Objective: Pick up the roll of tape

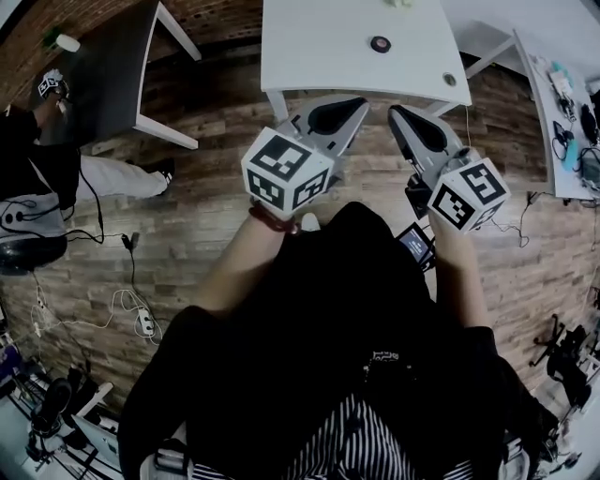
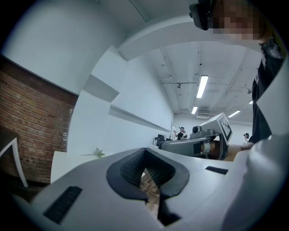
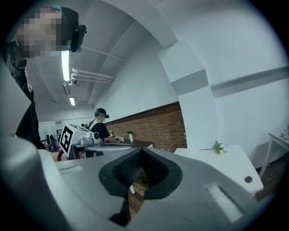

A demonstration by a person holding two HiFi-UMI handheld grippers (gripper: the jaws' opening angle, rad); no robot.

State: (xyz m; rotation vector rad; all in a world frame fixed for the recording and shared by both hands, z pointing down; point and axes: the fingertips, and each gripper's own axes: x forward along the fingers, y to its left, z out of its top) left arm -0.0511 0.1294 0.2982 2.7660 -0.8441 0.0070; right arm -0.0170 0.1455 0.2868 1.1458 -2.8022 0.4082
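Note:
The roll of tape point(image 1: 380, 43) is a small dark ring lying flat on the white table point(image 1: 319, 47) at the top of the head view. Both grippers are held over the wooden floor, short of the table's near edge and pointing toward it. My left gripper point(image 1: 359, 103) point(image 2: 145, 155) has its jaws together with nothing between them. My right gripper point(image 1: 395, 112) point(image 3: 142, 155) is shut and empty too. Neither gripper view shows the tape; the gripper bodies fill the lower half of each.
A white flower sprig point(image 1: 403, 4) point(image 3: 220, 147) lies at the table's far side and a round hole point(image 1: 450, 80) near its right corner. A dark table point(image 1: 112, 66) and a seated person point(image 1: 37, 159) are at left. A cluttered white table point(image 1: 562, 103) stands at right. Cables point(image 1: 131, 314) lie on the floor.

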